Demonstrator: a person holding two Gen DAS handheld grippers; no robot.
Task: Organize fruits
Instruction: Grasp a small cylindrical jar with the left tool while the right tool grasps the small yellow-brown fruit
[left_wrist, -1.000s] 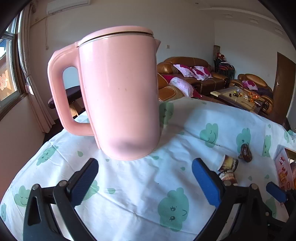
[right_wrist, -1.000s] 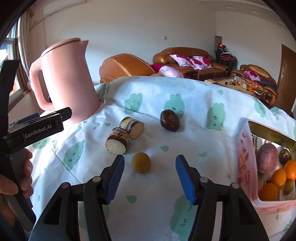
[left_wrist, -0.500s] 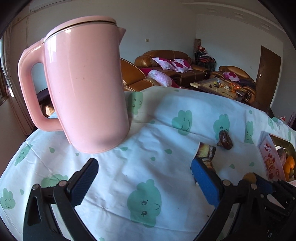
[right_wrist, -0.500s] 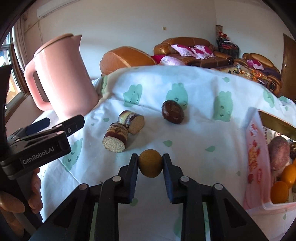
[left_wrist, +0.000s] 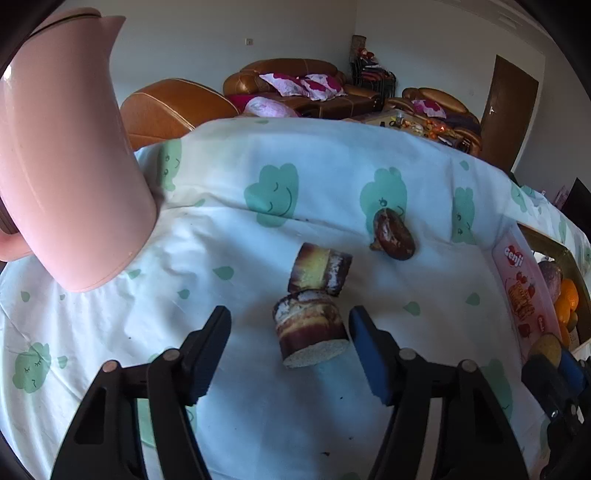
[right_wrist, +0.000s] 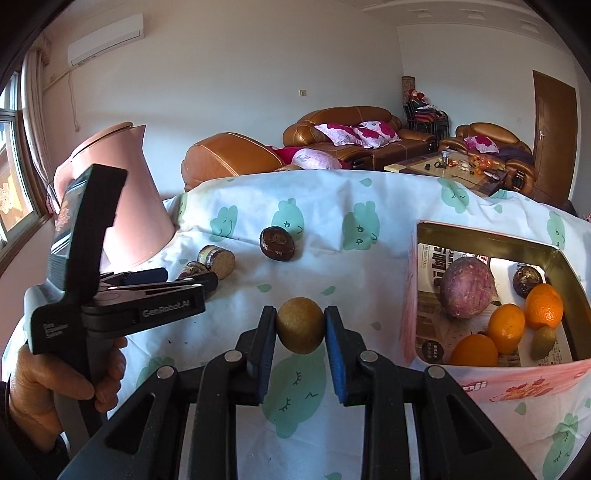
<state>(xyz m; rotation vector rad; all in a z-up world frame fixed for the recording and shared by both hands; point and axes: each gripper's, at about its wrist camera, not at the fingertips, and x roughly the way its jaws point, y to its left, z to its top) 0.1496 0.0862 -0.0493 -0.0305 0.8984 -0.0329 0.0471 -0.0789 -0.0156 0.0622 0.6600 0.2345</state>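
Observation:
My right gripper (right_wrist: 300, 326) is shut on a small yellow-brown fruit (right_wrist: 300, 325) and holds it above the cloth, left of the pink box (right_wrist: 410, 295). The box holds a purple fruit (right_wrist: 466, 288), three oranges (right_wrist: 506, 326), a small green fruit (right_wrist: 543, 336) and a dark round one (right_wrist: 527, 280). My left gripper (left_wrist: 290, 332) is open, its jaws either side of a brown cake roll piece (left_wrist: 308, 328). A second roll piece (left_wrist: 319, 268) and a dark brown round fruit (left_wrist: 393, 234) lie beyond it. The held fruit also shows in the left wrist view (left_wrist: 546, 349).
A tall pink kettle (left_wrist: 62, 158) stands at the left on the white cloth with green prints (left_wrist: 258, 192). The left gripper and the hand holding it (right_wrist: 110, 288) fill the left of the right wrist view. Sofas and a low table lie beyond.
My right gripper has lifted the yellow-brown fruit off the cloth and turned toward the box. My left gripper has swung right from the kettle to straddle the near roll piece.

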